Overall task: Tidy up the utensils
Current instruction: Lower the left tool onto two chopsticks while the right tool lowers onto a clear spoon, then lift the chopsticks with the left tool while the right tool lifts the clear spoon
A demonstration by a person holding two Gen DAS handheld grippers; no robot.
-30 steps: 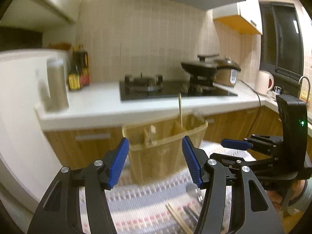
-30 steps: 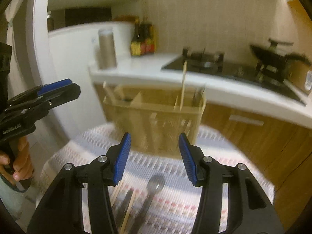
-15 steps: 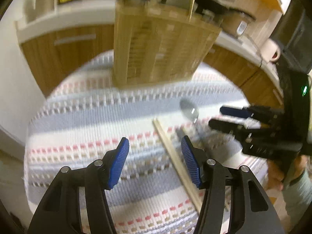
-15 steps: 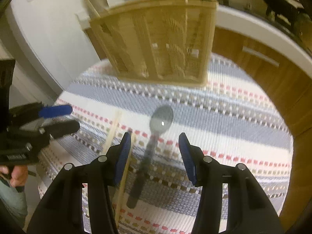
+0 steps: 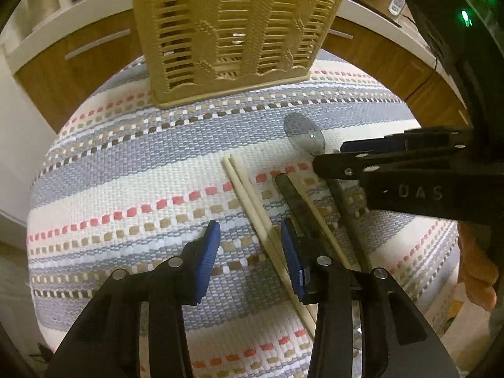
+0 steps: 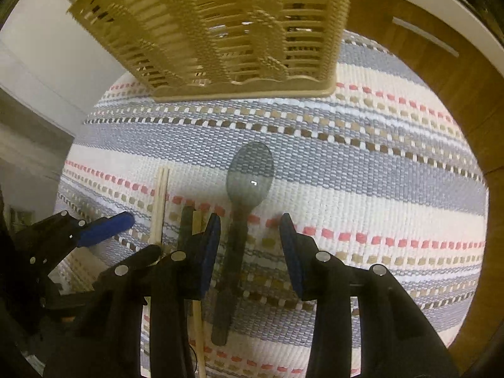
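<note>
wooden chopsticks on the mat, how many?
3 visible: a chopstick pair side by side between the jaws of the left gripper; a single chopstick alongside the dark utensil right of them. Grippers may hide more.

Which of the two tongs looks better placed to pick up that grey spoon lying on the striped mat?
The right tongs, I'd judge. They have just been closing with the spoon handle directly between them, not yet pinched. The left tongs straddle the pale chopsticks instead, beside the spoon.

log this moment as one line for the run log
left gripper: closing, straddles chopsticks, no grip | right gripper: closing, straddles spoon handle, no grip | basket: upright on mat
</note>
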